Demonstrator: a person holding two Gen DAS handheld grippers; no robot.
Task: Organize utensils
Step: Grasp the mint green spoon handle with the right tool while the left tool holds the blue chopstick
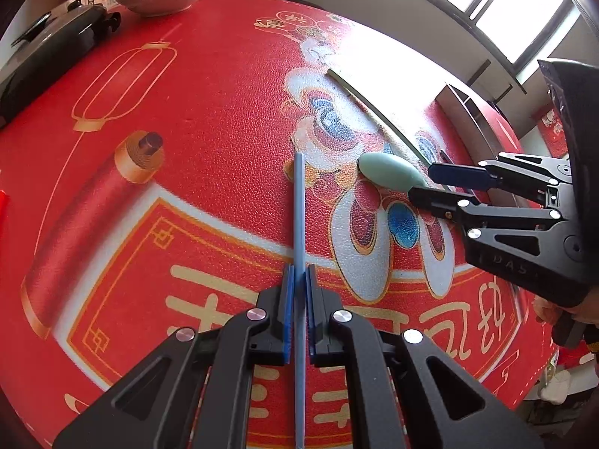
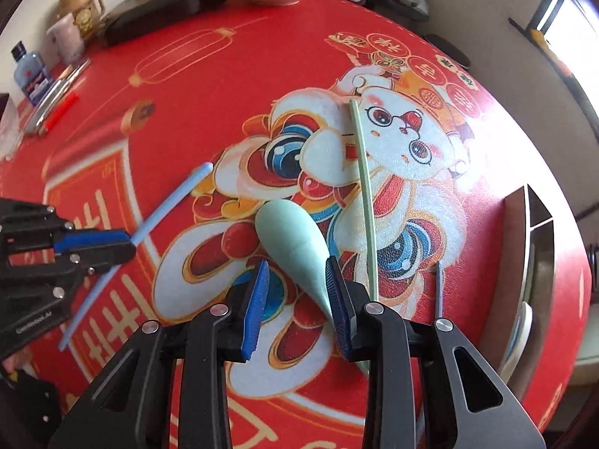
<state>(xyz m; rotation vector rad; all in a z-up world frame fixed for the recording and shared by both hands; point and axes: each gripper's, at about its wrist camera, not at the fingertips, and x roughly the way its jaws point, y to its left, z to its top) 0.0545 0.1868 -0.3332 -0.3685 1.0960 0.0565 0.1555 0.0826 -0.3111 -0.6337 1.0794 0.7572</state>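
Red festive cloth covers the bench [image 2: 187,75]. A blue chopstick [image 1: 299,202] is clamped tight in the left tongs [image 1: 298,280]. The right tongs [image 2: 295,299] are seen part-open around a green spoon [image 2: 288,239], not yet gripped. A green chopstick [image 2: 365,187] is left lying just right of it; nothing looks sorted yet.

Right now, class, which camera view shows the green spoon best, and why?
The right wrist view: the green spoon lies central, its bowl whole and its handle running between the right gripper's pads. The left wrist view shows only its bowl off to the side, the handle hidden by that gripper.
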